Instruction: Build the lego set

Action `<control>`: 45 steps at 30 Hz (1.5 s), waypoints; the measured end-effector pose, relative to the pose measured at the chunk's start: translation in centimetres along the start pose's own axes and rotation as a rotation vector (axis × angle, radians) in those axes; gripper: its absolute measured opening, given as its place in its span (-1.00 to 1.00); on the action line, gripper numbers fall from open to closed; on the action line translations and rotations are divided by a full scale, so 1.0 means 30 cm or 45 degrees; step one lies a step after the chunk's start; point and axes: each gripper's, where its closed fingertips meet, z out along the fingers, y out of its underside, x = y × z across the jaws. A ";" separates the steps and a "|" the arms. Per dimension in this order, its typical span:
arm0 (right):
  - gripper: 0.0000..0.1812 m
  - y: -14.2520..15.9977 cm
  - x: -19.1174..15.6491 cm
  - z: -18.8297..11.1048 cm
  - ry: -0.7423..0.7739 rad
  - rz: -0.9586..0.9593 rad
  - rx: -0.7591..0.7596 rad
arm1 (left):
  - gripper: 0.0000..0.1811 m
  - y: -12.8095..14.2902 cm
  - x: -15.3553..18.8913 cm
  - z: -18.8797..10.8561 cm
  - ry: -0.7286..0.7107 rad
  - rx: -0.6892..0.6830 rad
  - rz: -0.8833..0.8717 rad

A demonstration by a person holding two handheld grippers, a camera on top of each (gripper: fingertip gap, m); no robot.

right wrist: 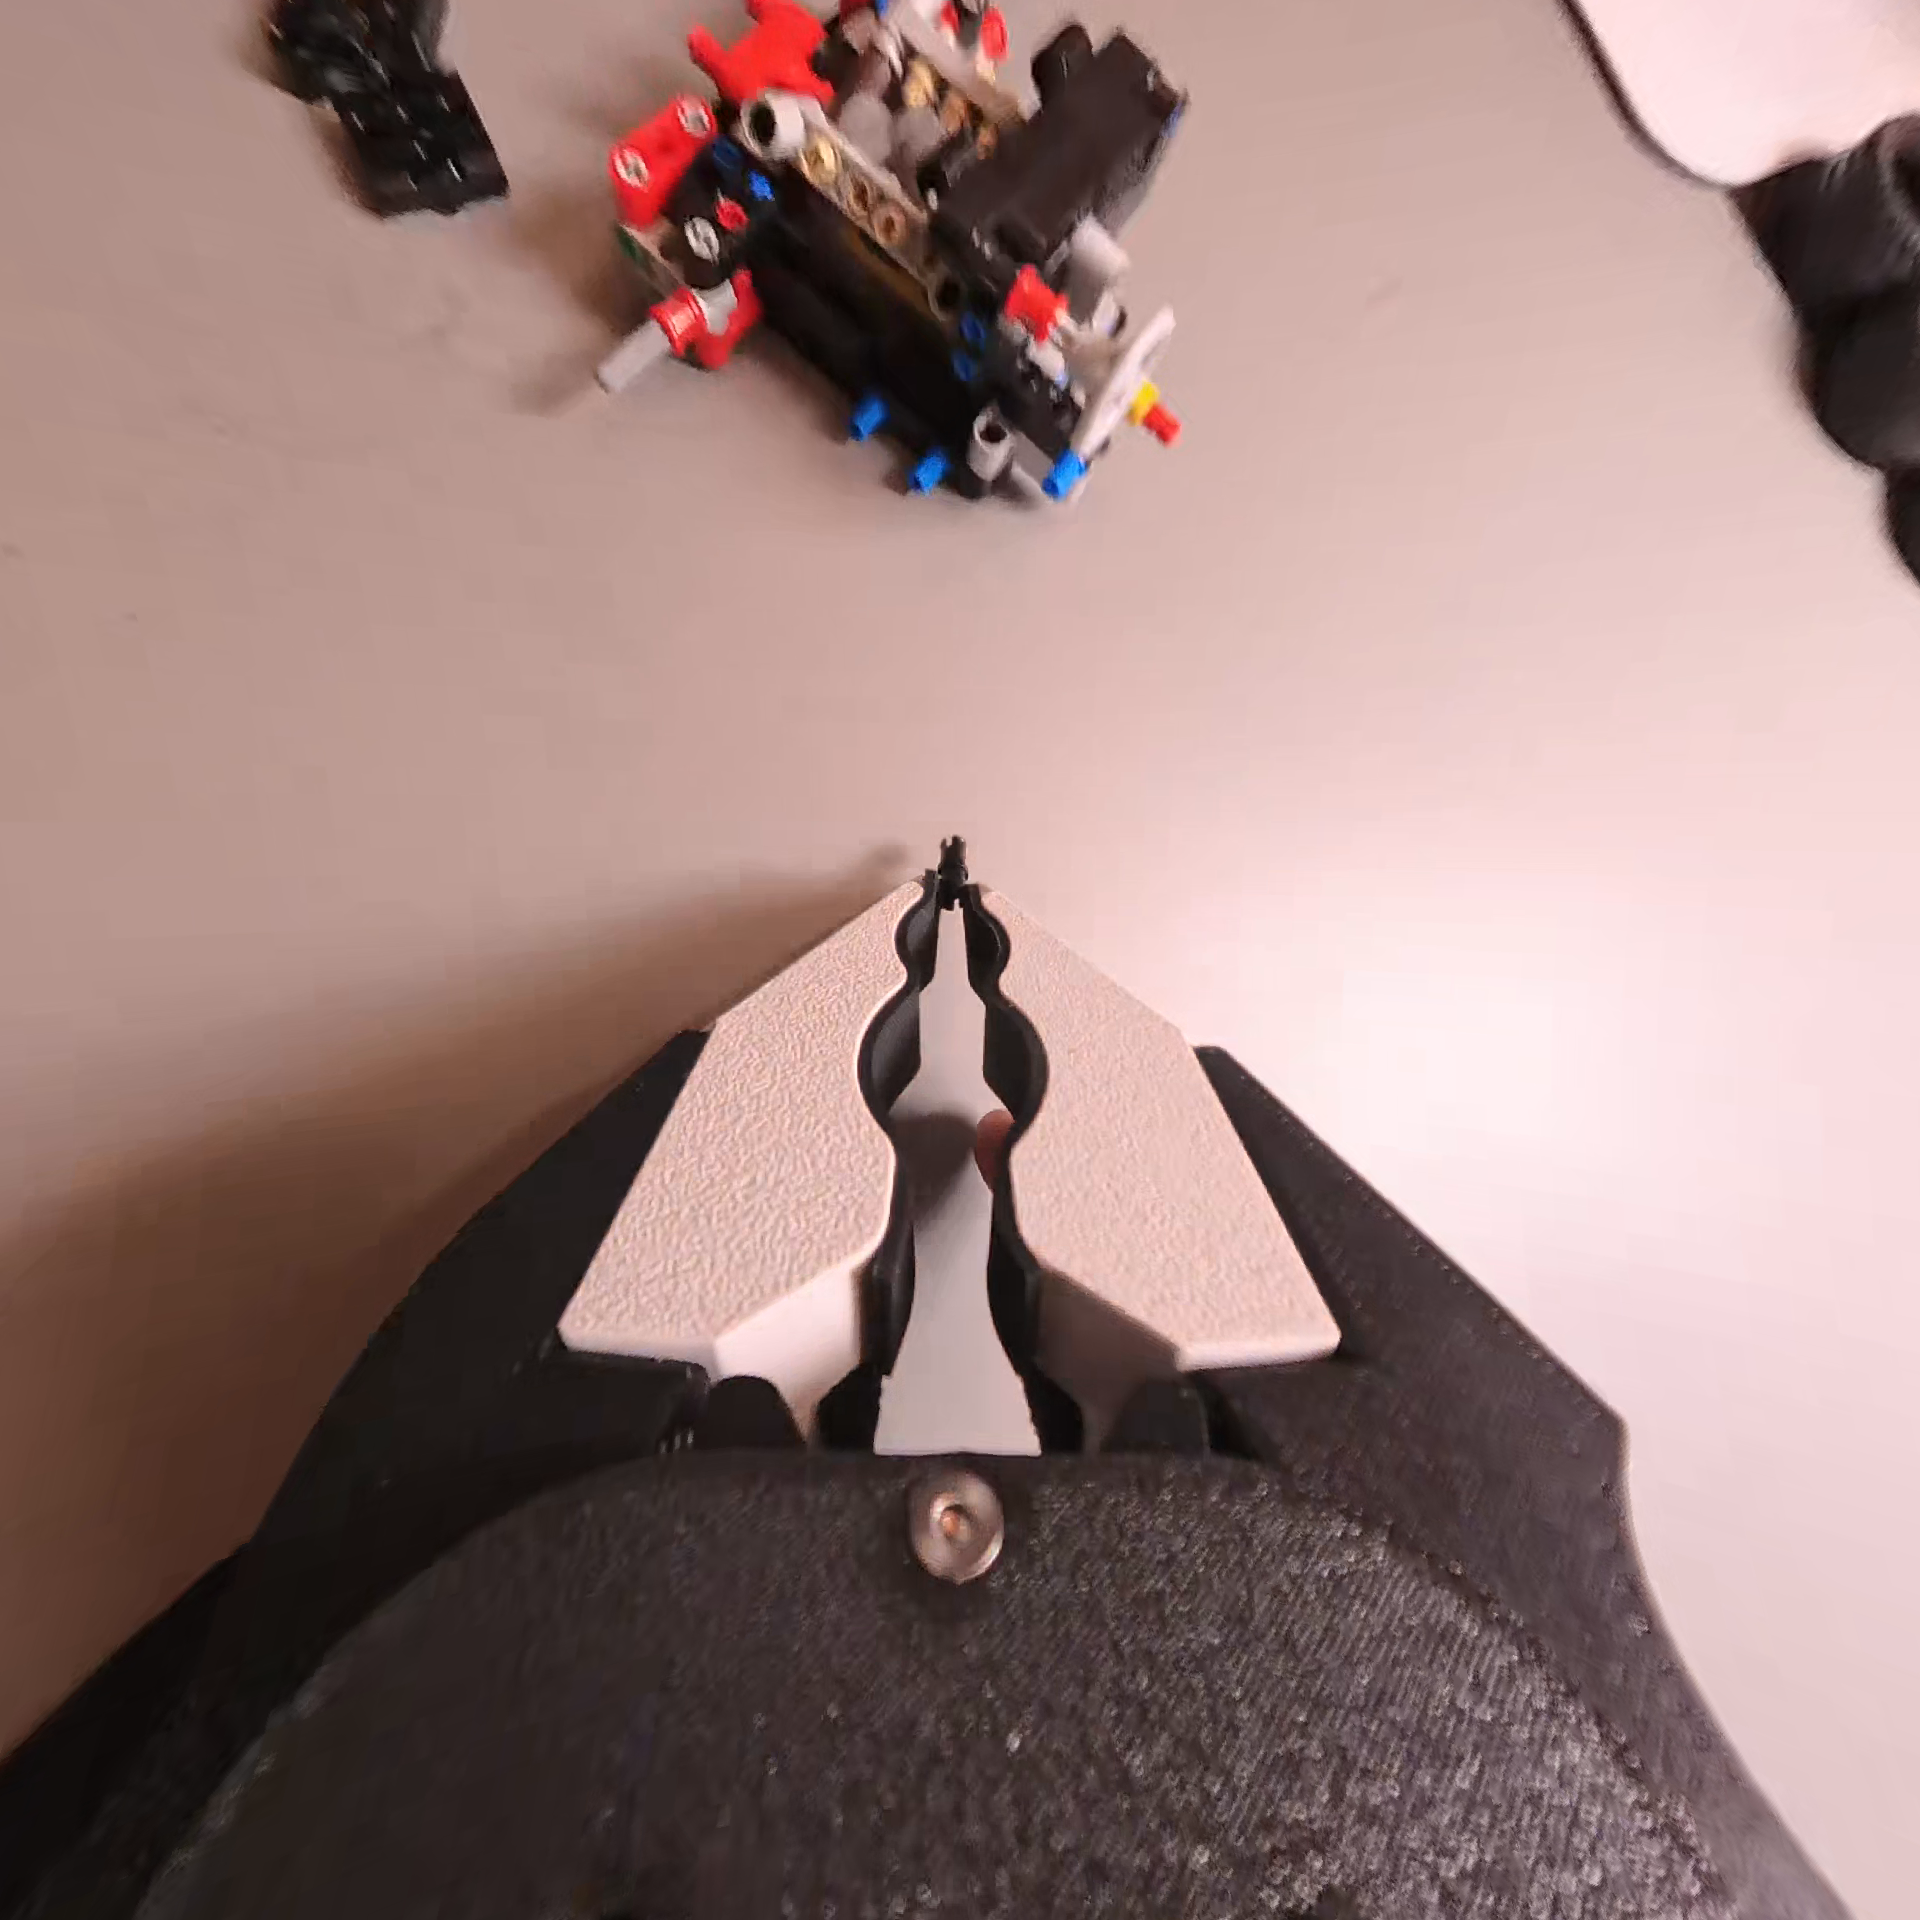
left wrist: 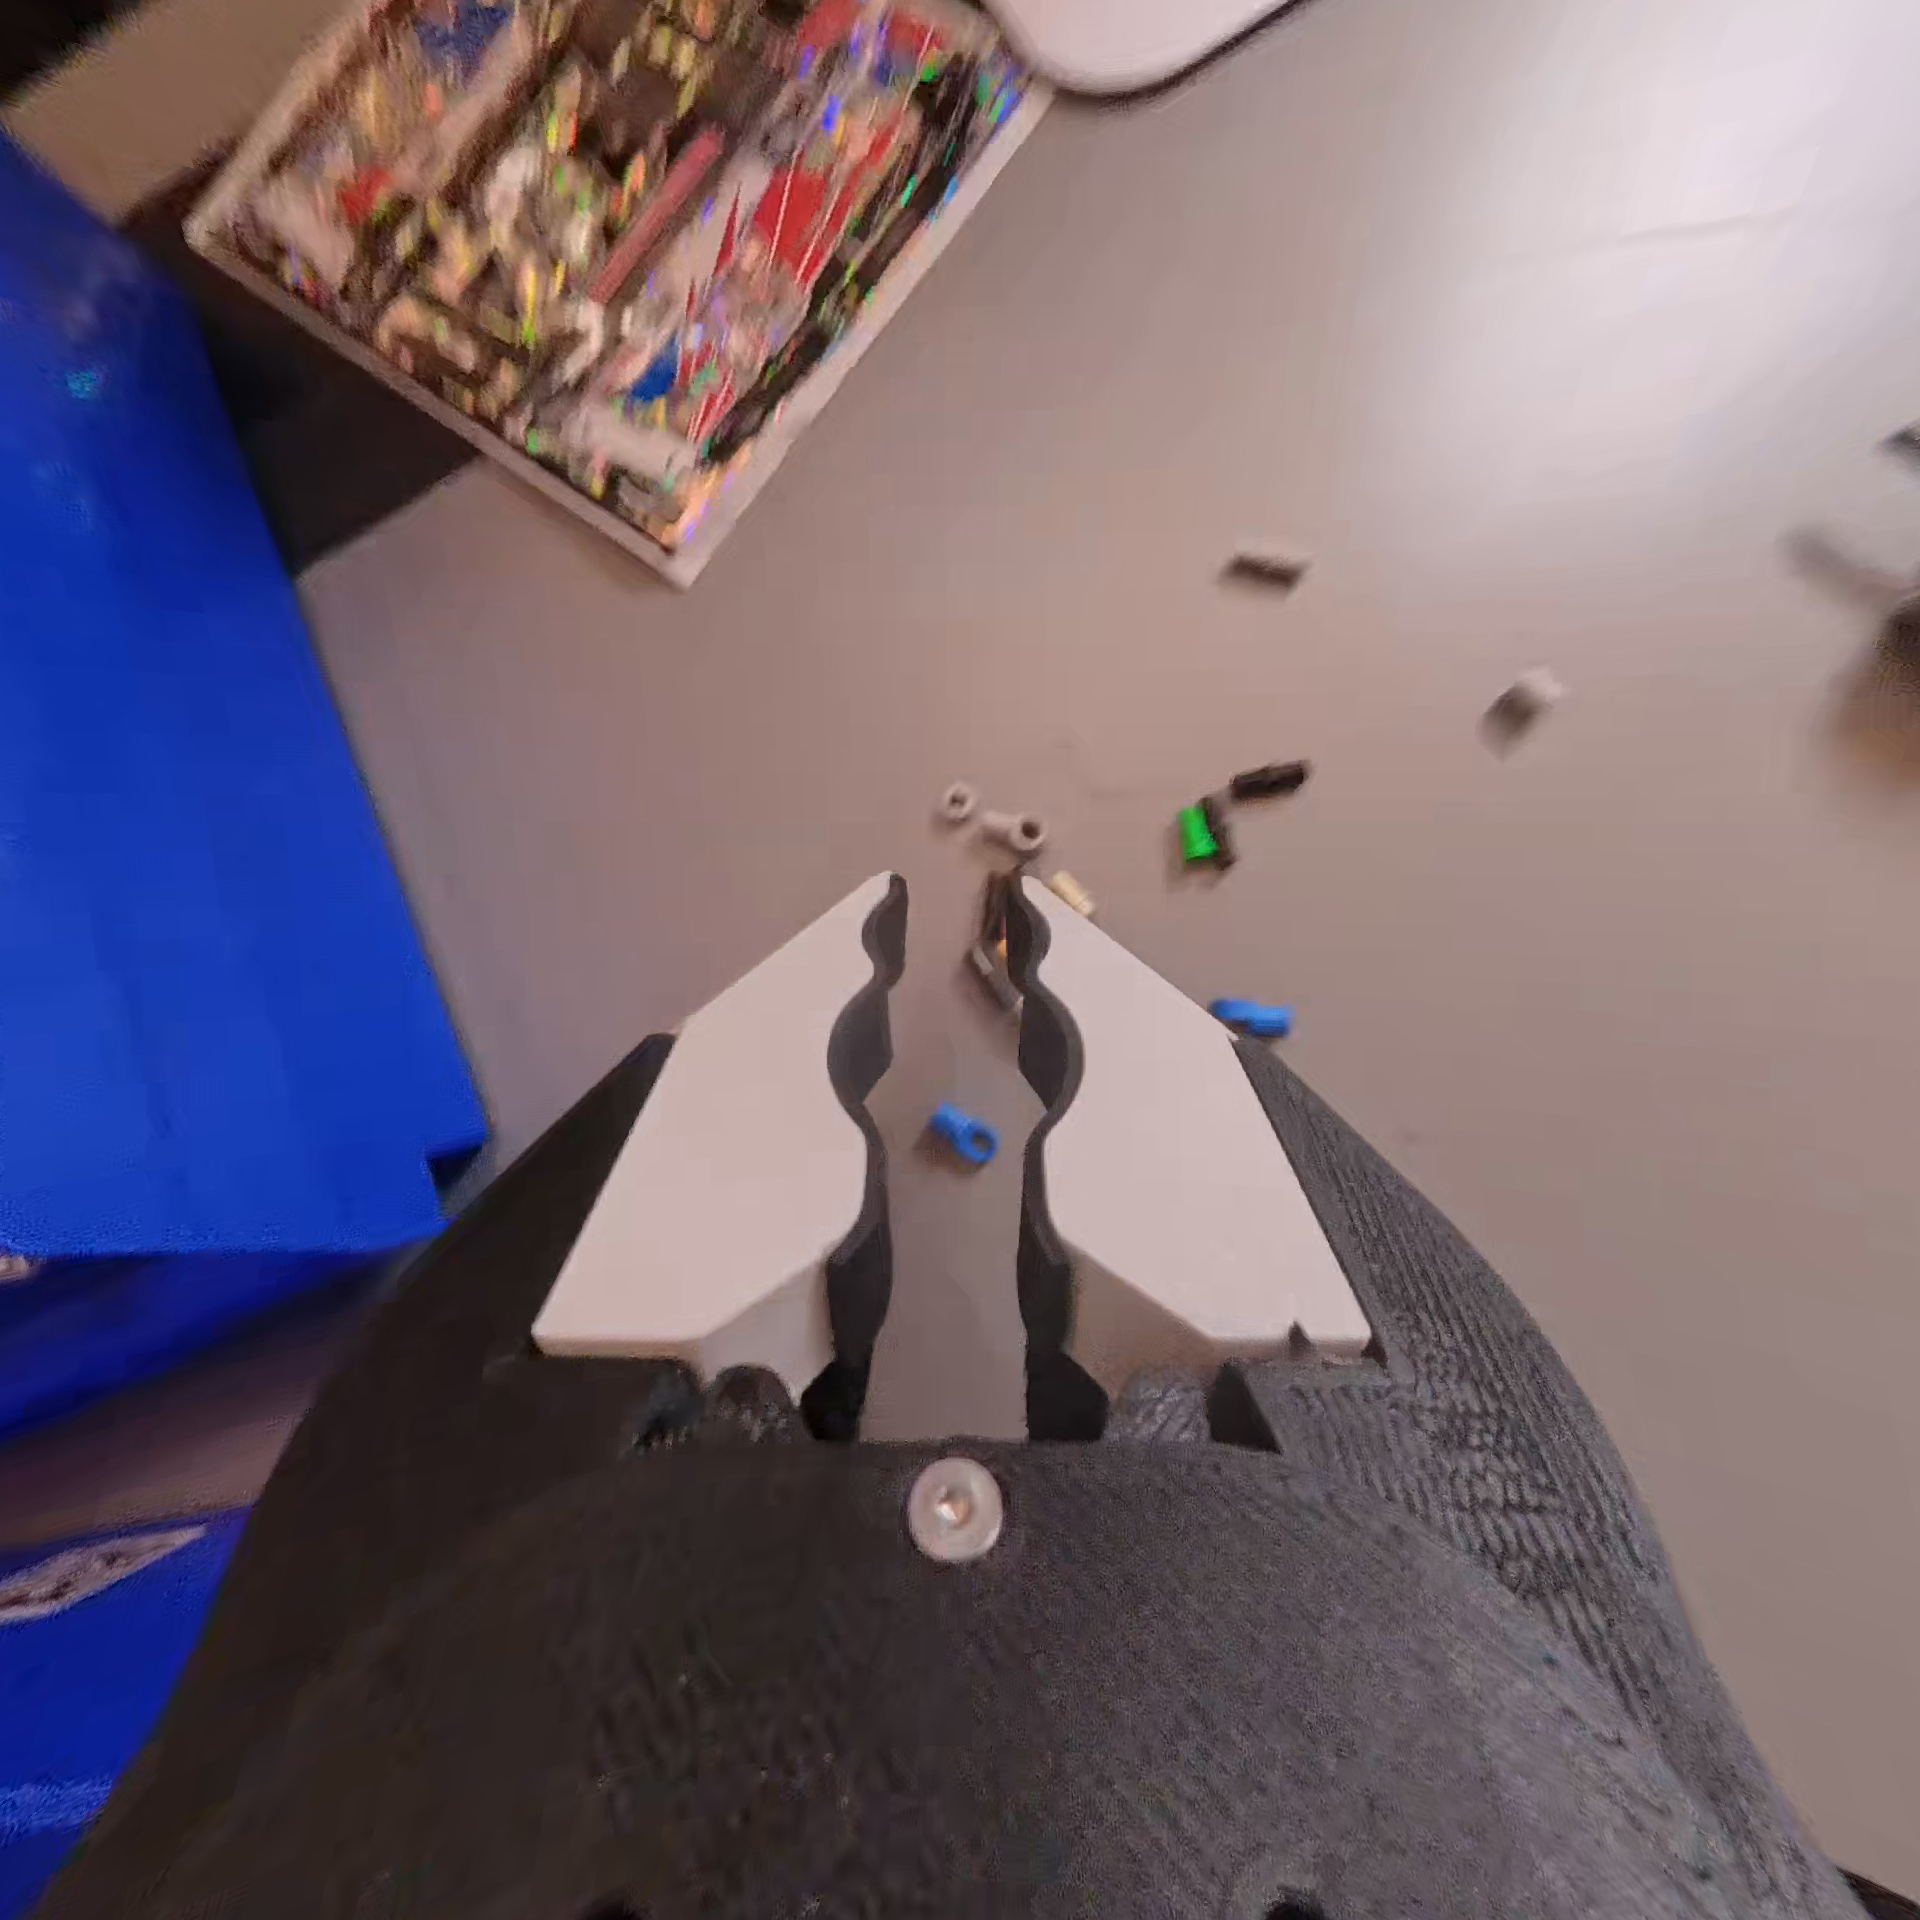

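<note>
Left gripper (left wrist: pixel 958 883): jaws parted by a narrow gap, nothing held. It hangs over loose pieces on the grey table (left wrist: pixel 1455 416): a small dark piece (left wrist: pixel 995 940) sits against the right fingertip, partly hidden by it, shape unclear. Blue connector (left wrist: pixel 961 1135) shows through the gap, second blue piece (left wrist: pixel 1252 1015) is half cut off by the finger. Green piece (left wrist: pixel 1200 834) and grey bushes (left wrist: pixel 1013 829) lie just ahead. Parts tray (left wrist: pixel 623 260) far-left, blurred, contents unreadable. Blue box (left wrist: pixel 156 779) fills the left edge.

Right gripper (right wrist: pixel 951 894): tips nearly closed, pinching a tiny black pin (right wrist: pixel 951 864); only its tip sticks out. Lego build (right wrist: pixel 904 249) sits well ahead on the table, slightly blurred. Black piece (right wrist: pixel 395 114) to its left, smeared.
</note>
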 end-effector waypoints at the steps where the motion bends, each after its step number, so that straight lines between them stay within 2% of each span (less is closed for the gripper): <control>1: -0.97 0.022 0.009 -0.001 0.016 -0.012 -0.046 | -0.82 0.036 -0.020 0.019 -0.022 -0.062 -0.022; 4: -0.96 0.054 0.011 -0.009 0.014 -0.015 -0.113 | -0.86 0.089 -0.026 0.052 -0.012 -0.134 -0.070; 13: -0.95 0.078 0.027 -0.024 0.015 0.060 -0.125 | -0.83 0.106 0.000 0.047 0.133 -0.134 -0.170; 15: -0.86 0.076 0.025 -0.028 0.001 0.086 -0.105 | -0.83 0.107 0.003 0.047 0.150 -0.131 -0.180; 17: -0.82 0.063 0.034 -0.046 0.000 0.134 -0.040 | -0.83 0.108 0.005 0.046 0.164 -0.129 -0.189; 23: -0.78 -0.039 0.101 -0.159 0.080 0.286 0.357 | -0.81 0.111 0.024 0.042 0.246 -0.105 -0.219; 25: -0.79 -0.057 0.112 -0.170 0.101 0.299 0.422 | -0.80 0.111 0.027 0.042 0.266 -0.096 -0.234; 32: -0.79 -0.060 0.126 -0.145 0.133 0.309 0.441 | -0.79 0.115 0.041 0.038 0.272 -0.094 -0.211; 37: -0.81 -0.061 0.135 -0.141 0.154 0.319 0.460 | -0.85 0.119 0.021 0.028 0.164 -0.106 -0.116; 42: -0.81 -0.067 0.139 -0.147 0.168 0.322 0.478 | -0.82 0.126 0.024 0.011 0.187 -0.101 -0.133; 45: -0.81 -0.067 0.139 -0.144 0.171 0.320 0.476 | -0.88 0.147 0.028 0.028 0.192 -0.128 -0.135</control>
